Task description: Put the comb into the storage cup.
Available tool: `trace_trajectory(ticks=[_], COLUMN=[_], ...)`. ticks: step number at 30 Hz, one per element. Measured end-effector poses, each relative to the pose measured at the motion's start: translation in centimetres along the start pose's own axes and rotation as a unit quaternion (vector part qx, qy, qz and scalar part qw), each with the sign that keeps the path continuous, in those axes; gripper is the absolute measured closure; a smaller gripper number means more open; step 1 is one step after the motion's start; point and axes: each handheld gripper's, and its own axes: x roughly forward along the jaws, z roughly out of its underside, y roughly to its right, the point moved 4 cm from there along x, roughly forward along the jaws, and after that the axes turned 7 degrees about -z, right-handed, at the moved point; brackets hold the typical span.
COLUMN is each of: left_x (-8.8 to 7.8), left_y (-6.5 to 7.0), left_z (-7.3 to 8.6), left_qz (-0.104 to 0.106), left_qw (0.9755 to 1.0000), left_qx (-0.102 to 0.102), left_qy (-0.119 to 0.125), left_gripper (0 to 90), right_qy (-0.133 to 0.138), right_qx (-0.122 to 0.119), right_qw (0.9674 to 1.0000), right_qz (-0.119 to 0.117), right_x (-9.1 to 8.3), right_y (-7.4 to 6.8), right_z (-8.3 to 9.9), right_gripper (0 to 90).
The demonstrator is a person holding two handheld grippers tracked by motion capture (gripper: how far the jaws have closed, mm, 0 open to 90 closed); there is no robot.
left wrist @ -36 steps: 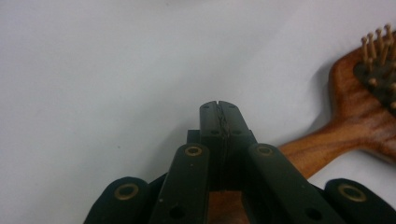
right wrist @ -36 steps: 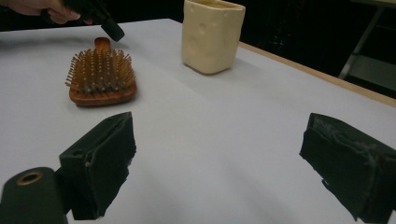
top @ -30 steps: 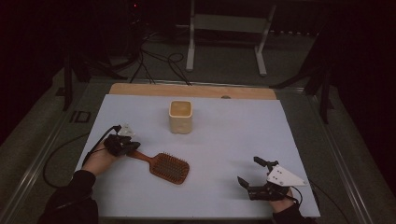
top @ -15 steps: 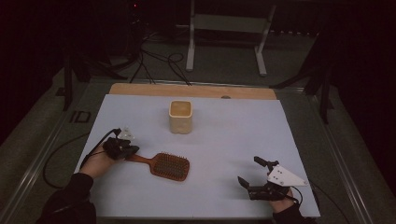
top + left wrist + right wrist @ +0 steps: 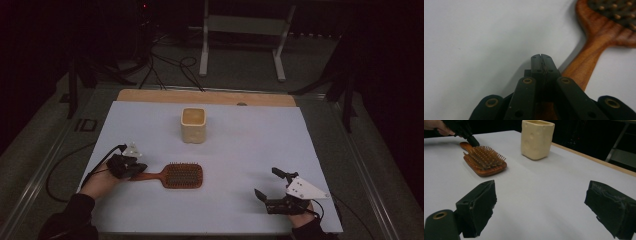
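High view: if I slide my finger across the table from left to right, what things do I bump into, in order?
Left claw → wooden hairbrush → cream cup, which sits farther back → right claw.

hairbrush (image 5: 596, 53) head cut off at the frame's top-right corner, handle end hidden beneath left tool (image 5: 541, 60)
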Motion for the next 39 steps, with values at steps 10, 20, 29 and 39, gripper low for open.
trace_trajectory(ticks=[10,20,29,39], left_x=[-0.8,-1.5,-2.0,-2.4], left_y=[1.4,2.8,4.2,5.5], left_z=[0.8,1.4,1.7,1.7], left_qz=[0.013,0.022,0.030,0.035], left_qw=[0.9999,0.9997,0.9994,0.9990], left_qx=[0.003,0.007,0.008,0.005], left_qy=[-0.004,-0.007,-0.014,-0.028], left_gripper=[90.0,90.0,90.0,90.0], right_qy=[0.000,-0.001,-0.002,-0.001], right_qx=[-0.001,0.003,0.003,0.004], right_qw=[1.0000,1.0000,1.0000,1.0000], right_qz=[0.000,-0.001,-0.001,0.000], right_x=[0.0,0.1,0.1,0.1], right_y=[0.0,0.0,0.0,0.0], right_z=[0.0,0.0,0.0,0.0], right_gripper=[9.3,9.3,9.3,9.3])
